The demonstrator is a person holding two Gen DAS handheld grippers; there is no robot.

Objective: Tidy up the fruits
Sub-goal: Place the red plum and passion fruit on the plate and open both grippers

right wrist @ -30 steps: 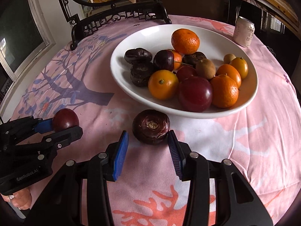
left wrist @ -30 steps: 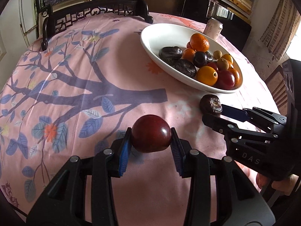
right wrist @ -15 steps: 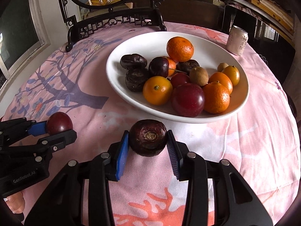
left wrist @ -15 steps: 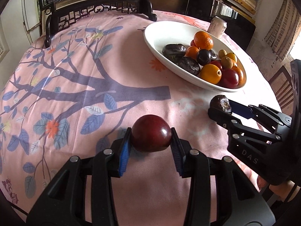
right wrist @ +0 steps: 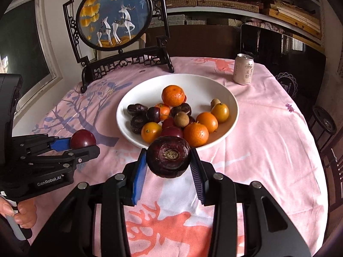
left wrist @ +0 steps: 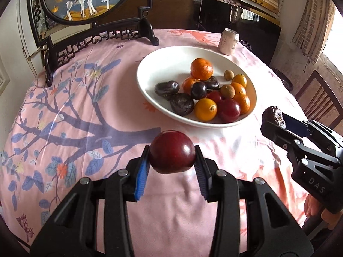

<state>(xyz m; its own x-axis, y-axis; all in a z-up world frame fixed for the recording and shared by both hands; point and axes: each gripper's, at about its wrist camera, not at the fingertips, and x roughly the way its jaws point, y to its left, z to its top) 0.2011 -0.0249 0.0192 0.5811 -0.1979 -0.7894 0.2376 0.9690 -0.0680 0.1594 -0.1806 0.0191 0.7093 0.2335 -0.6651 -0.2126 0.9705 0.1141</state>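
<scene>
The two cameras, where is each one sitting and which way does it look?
Left wrist: on the left gripper, looking down along its fingers at its red plum; right gripper and fingers at right.
Right wrist: on the right gripper, facing its dark wrinkled fruit; left gripper and hand at left.
Shared: white bowl, can.

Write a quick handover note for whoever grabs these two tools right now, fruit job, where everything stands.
Left tool: shut on the red plum, lifted off the tablecloth.
Right tool: shut on the dark wrinkled fruit, jaws having just closed on it, held near the white bowl.
Done: oranges, plums and other dark fruit are already in the bowl.
Left: probably set both held fruits into the bowl.
</scene>
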